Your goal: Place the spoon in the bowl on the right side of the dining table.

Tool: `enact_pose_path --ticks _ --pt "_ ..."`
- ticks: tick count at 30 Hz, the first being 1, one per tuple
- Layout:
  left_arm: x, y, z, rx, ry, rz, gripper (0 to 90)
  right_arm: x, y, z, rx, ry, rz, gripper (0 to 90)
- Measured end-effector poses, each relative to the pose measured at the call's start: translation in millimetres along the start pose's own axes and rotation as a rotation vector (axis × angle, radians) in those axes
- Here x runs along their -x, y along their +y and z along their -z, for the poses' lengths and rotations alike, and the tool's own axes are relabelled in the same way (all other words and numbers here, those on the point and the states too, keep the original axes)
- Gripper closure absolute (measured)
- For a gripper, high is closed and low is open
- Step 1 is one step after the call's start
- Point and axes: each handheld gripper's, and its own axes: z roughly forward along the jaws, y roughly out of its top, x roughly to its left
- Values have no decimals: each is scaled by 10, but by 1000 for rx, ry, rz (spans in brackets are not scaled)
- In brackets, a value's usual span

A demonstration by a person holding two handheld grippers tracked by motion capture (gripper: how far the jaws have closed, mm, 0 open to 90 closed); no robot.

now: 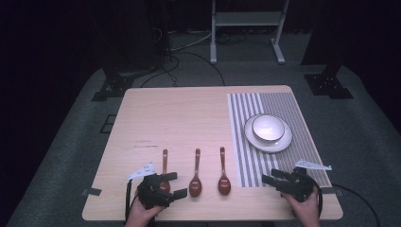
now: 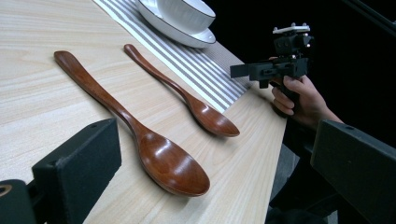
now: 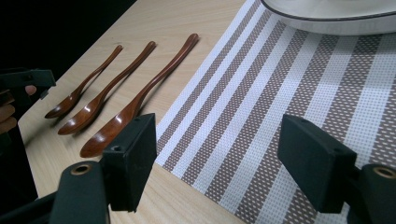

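Spoons lie in a row of three on the bench point(image 1: 189, 113), near its front edge and left of the striped mat point(image 1: 279, 137); each has its long axis running front to back, the bowl end toward the person and the handle pointing away toward the far edge; the left spoon point(image 1: 164, 172) lies between the jaws of the left claw point(image 1: 172, 184), which stands released, its jaws spread and not pressing on it; the middle spoon point(image 1: 196, 179) and the right spoon point(image 1: 223, 178) lie apart beside it; the right claw point(image 1: 268, 179) hovers over the mat's front corner, jaws wide and empty; a white bowl point(image 1: 268, 127) sits on a plate point(image 1: 282, 143) farther back on the mat.
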Motion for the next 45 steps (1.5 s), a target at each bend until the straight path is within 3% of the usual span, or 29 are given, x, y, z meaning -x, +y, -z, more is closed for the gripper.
enact_pose_path --ticks 13,23,45 --pt "30 -4 -34 -6 -6 -4 5 -36 45 -57 -26 12 17 272" --pt "65 -15 -94 -21 -25 -2 6 -119 190 -152 -52 28 44 272" --pt "204 -112 -384 -117 -104 3 5 -247 378 -309 -87 57 86 272"
